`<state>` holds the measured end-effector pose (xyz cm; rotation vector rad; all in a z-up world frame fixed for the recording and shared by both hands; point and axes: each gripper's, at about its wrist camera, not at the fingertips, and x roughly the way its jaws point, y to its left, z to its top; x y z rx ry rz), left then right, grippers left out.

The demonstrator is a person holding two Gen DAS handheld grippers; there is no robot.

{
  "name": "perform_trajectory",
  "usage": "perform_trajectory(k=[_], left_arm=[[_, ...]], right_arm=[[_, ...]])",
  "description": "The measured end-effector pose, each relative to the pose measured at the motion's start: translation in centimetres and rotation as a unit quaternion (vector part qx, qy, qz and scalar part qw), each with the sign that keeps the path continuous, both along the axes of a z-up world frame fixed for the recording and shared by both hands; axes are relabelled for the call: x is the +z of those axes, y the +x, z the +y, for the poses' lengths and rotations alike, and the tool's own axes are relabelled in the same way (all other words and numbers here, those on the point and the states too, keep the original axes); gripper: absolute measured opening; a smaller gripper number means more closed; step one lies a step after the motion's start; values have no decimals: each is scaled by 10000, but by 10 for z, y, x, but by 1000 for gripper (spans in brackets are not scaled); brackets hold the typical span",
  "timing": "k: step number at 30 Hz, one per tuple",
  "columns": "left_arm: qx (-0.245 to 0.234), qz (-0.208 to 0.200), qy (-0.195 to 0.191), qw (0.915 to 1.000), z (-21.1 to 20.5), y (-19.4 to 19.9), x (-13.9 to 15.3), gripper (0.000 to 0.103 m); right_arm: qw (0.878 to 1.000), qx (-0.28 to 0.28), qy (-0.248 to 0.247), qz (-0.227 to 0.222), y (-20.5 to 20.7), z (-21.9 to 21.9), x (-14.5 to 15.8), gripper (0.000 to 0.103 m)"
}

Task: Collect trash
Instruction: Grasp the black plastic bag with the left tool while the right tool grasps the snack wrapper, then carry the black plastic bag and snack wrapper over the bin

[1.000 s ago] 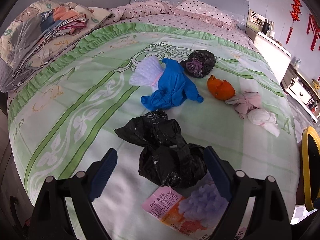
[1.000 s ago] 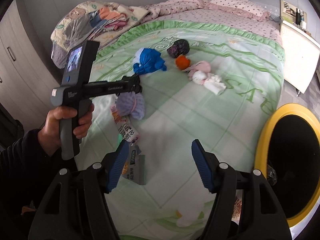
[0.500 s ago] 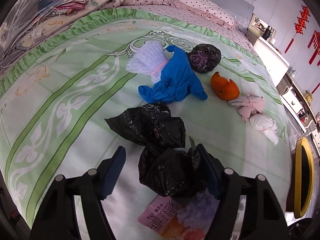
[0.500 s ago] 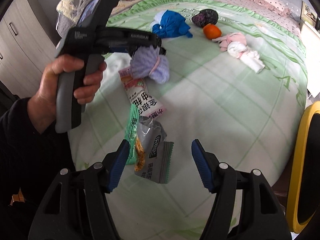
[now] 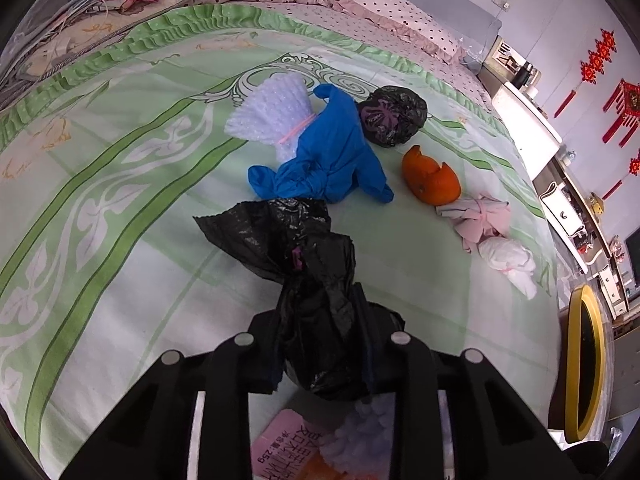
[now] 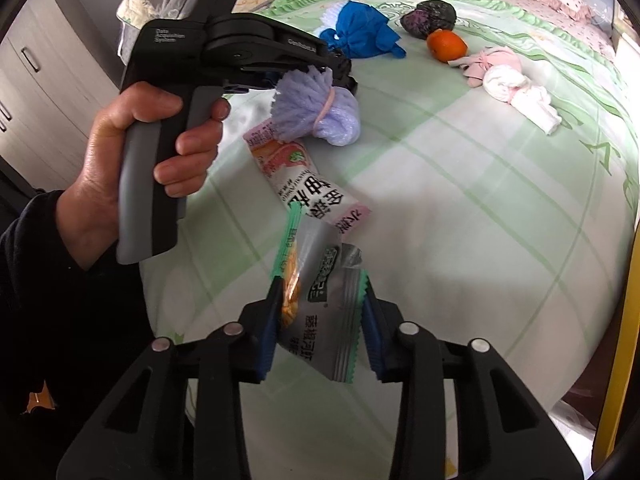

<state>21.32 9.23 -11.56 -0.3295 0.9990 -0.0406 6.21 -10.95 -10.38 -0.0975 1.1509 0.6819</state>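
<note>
Both jaws were closing, left gripper (image 5: 320, 344) on the black bag (image 5: 316, 280), right gripper (image 6: 320, 328) on the silver snack wrapper (image 6: 324, 308) (lifting toward the yellow-rimmed bin (image 5: 584, 364) presumably next).

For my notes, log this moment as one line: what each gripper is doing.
left gripper: closing on black bag | right gripper: closing on silver snack wrapper | both items low over the bed

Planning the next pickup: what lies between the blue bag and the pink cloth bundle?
The orange peel sits between the blue bag and the pink bundle on the bedspread, touching neither. The left wrist view shows it best.
</note>
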Motion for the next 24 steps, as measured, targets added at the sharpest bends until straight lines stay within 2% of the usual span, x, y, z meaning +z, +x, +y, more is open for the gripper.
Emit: perform_trajectory(k=[5,16,24], left_arm=[[102,-156,-167,9997,7,-3,10,27],[133,-520,-277,9982,12,-17,31,26],[90,-934,-98,9955,7,-40,55,26]], right_arm=[[9999,18,150,1,-1,-2,3,26],[9992,-34,369,-161,-6,-14,16,25],[9956,-297,590,-660,-11,-32,44,25]])
